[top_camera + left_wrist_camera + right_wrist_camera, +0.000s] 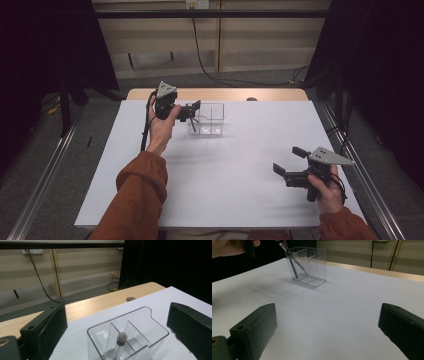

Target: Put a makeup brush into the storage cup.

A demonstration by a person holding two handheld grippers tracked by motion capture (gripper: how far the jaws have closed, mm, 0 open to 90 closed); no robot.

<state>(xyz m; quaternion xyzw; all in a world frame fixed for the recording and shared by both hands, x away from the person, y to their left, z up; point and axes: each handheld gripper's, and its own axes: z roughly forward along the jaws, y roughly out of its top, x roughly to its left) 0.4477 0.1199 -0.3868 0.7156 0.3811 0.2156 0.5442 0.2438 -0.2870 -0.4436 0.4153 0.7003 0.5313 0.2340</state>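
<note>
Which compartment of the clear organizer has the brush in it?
The end compartment nearest the left gripper: the brush stands there, bristles up, leaning. The other compartments of the organizer look empty.

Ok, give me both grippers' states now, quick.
Left gripper: open, holding nothing, jaws wide above the clear organizer with the brush in it.
Right gripper: open, empty, over the table.
</note>
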